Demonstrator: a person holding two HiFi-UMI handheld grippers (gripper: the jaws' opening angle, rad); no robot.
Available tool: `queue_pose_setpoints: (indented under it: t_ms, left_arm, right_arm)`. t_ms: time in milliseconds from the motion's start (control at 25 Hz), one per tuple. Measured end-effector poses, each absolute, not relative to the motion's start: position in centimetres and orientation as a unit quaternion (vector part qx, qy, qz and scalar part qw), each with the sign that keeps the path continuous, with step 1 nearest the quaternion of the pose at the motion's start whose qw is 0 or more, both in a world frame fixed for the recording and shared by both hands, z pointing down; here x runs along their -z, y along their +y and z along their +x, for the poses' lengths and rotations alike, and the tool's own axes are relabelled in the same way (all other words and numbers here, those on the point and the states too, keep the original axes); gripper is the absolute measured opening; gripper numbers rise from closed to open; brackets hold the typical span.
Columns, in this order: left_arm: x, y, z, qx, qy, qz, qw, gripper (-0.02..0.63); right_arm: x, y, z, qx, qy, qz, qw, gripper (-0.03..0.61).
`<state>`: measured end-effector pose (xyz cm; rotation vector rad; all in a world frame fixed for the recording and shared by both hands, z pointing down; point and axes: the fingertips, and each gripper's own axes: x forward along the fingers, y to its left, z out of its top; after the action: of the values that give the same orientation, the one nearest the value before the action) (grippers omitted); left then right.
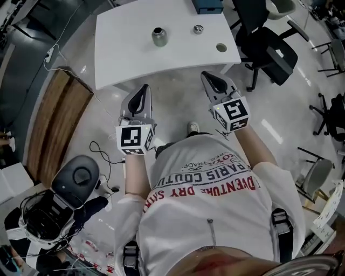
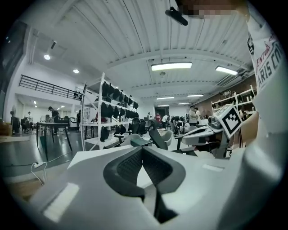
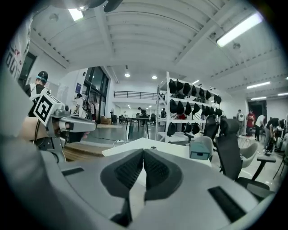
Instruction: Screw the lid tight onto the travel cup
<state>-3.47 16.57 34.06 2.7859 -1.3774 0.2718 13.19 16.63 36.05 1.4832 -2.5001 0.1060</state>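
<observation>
In the head view a white table [image 1: 124, 59] stands in the upper middle of the frame. On it, near the far edge, stands the metal travel cup [image 1: 159, 36], open at the top. The lid [image 1: 198, 29] lies to the right of the cup, apart from it. A blue box [image 1: 207, 5] sits at the top edge of the frame, and a black office chair [image 1: 269, 48] stands at the upper right. Lower in the frame, before the table, the person holds both tools over the floor. The left gripper [image 1: 143, 90] is left of centre and the right gripper [image 1: 208, 76] is right of centre, both pointing toward the table and well apart from the cup.

In the left gripper view the left gripper [image 2: 142, 149] has its jaws pressed together, with nothing between them. The other tool's marker cube [image 2: 230, 119] shows at the right, and a rack of dark bags [image 2: 112, 105] stands behind.

In the right gripper view the right gripper [image 3: 144, 152] is also fully closed and empty. Past its tips lies the white table [image 3: 135, 144] with the blue box [image 3: 200, 150] on it.
</observation>
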Motion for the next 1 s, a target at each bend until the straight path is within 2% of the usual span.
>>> queue_pose_setpoints:
  t_ms: [240, 800, 840, 880, 920, 1000]
  left_arm:
    - [-35.5, 11.4, -0.7, -0.105, -0.445, 0.889, 0.014, 0.011]
    - [-37.9, -5.6, -3.3, -0.113, -0.411, 0.904, 0.016, 0.011]
    - [-38.2, -6.5, -3.4, -0.115, -0.408, 0.906, 0.018, 0.011]
    - [-38.5, -7.3, -3.6, -0.117, -0.406, 0.906, 0.022, 0.011]
    - [-38.8, -8.1, -3.8, -0.118, -0.405, 0.906, 0.026, 0.011]
    - [-39.2, -9.3, -4.2, -0.120, -0.405, 0.906, 0.034, 0.011]
  right_arm:
    - [-38.5, 10.3, 16.4, -0.066, -0.857, 0.491, 0.144, 0.009]
    - [-43.2, -5.4, 16.8, -0.119, -0.819, 0.516, 0.218, 0.011]
    - [-44.0, -6.2, 16.9, -0.131, -0.815, 0.518, 0.225, 0.021]
    - [-44.9, -7.0, 17.2, -0.142, -0.810, 0.521, 0.230, 0.059]
    - [-45.6, -7.7, 17.5, -0.151, -0.804, 0.524, 0.235, 0.124]
    - [-46.9, -8.7, 17.9, -0.165, -0.796, 0.525, 0.250, 0.150]
